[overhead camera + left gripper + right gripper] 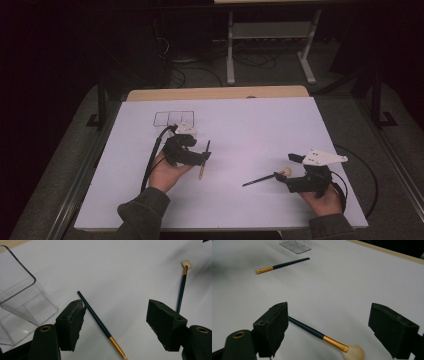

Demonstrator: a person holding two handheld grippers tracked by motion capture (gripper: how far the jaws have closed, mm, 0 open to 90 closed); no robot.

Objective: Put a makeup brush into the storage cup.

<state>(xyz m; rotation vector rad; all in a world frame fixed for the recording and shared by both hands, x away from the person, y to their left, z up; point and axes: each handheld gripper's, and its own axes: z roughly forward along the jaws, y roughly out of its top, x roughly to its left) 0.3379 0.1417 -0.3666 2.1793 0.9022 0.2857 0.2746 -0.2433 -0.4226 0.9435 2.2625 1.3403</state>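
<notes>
Counter (260, 125): covered by a white sheet, with a strip of bare wood along the far edge.

Clear plastic box (173, 118): two compartments, standing at about 11 o'clock from the sheet's centre, just beyond the left gripper. In the left gripper view its wall (22, 302) lies at the left, close to that gripper's left finger.

Left gripper (192, 152): held in the person's left hand (167, 172). Its fingers are spread wide (nothing between the pads). Seen from its own camera (117, 322), the slim brush lies on the sheet in the gap, touching neither finger.

Right gripper (290, 172): held in the right hand (325, 200) at roughly 4 o'clock. Seen from its own camera (337, 332), its fingers are likewise spread wide, with the fan brush flat on the sheet between them.

Fan brush (265, 177): dark handle, gold collar, pale bristles (355, 351) toward the right gripper; the handle points to about 8 o'clock.

Slim brush (204, 160): dark handle, gold collar, beside the left gripper's tips. In the right gripper view it lies (283, 265) near the box.
</notes>
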